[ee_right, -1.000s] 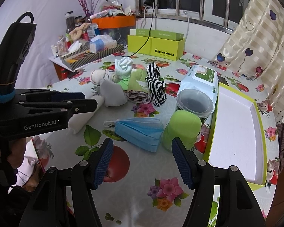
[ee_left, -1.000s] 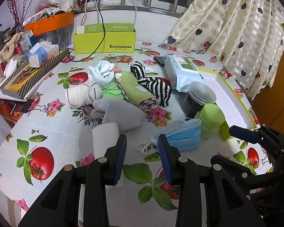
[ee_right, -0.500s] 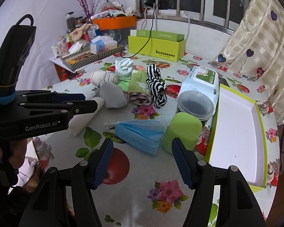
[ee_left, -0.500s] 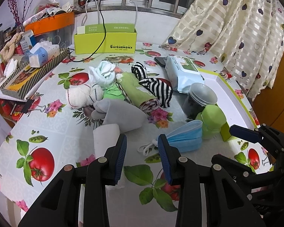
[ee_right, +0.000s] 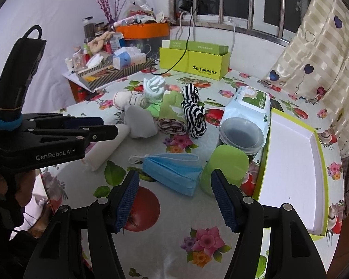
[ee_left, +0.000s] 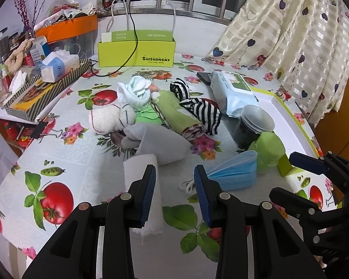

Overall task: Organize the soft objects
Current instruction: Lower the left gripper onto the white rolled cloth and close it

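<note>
Jaws apart, blue mask ahead (unheld)

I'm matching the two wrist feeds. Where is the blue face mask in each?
Left wrist: blue face mask lies lower right of centre, just right of the left gripper.
Right wrist: centre, above the right gripper.
Shared landmark: the green cup beside it.

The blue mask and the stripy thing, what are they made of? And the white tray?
The blue mask looks like thin, matte non-woven fabric: it has crisp pleats and white elastic loops. The stripy thing seems to be soft knit cloth, since it droops and crumples. The white tray looks like smooth cardboard with stiff, straight green edges, though it might be plastic.
</note>
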### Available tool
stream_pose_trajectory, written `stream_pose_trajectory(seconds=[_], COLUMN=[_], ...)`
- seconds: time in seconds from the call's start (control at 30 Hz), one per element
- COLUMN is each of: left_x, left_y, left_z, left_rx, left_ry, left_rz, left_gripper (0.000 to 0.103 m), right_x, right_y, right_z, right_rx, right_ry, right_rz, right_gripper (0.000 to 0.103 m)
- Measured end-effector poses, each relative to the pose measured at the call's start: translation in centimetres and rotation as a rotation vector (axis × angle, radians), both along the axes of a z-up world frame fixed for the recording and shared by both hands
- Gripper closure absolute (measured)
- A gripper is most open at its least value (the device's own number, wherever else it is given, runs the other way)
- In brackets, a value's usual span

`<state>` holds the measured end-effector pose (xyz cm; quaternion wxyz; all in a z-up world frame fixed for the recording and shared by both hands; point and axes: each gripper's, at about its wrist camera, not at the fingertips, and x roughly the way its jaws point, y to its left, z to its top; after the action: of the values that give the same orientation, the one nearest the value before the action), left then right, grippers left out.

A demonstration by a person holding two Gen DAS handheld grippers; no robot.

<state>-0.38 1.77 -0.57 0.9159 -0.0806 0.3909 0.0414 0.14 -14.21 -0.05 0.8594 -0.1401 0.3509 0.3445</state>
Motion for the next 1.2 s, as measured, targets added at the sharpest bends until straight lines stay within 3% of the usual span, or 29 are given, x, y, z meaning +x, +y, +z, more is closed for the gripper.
stream_pose_trajectory(seconds=[0.47, 0.83, 1.2], left_x=[-0.5, -0.4, 0.6], left_y=[1.4, 2.8, 3.0], left_z=[-1.0, -2.4, -4.9], left_rx=[0.023, -0.04, -0.032], left_ry=[0.029, 0.033, 0.084], left_rz=[0.022, 0.02, 0.017], left_gripper=[0.067, 0.067, 0.067], right_x=[0.0, 0.0, 0.4], right_y=[0.1, 0.7, 2.1], right_z=[0.1, 0.1, 0.5], right_rx=[0.027, 0.027, 0.018], right_ry=[-0.009, -0.013, -0.027], right_rz=[0.019, 0.028, 0.046], right_gripper=[0.039, 0.039, 0.039])
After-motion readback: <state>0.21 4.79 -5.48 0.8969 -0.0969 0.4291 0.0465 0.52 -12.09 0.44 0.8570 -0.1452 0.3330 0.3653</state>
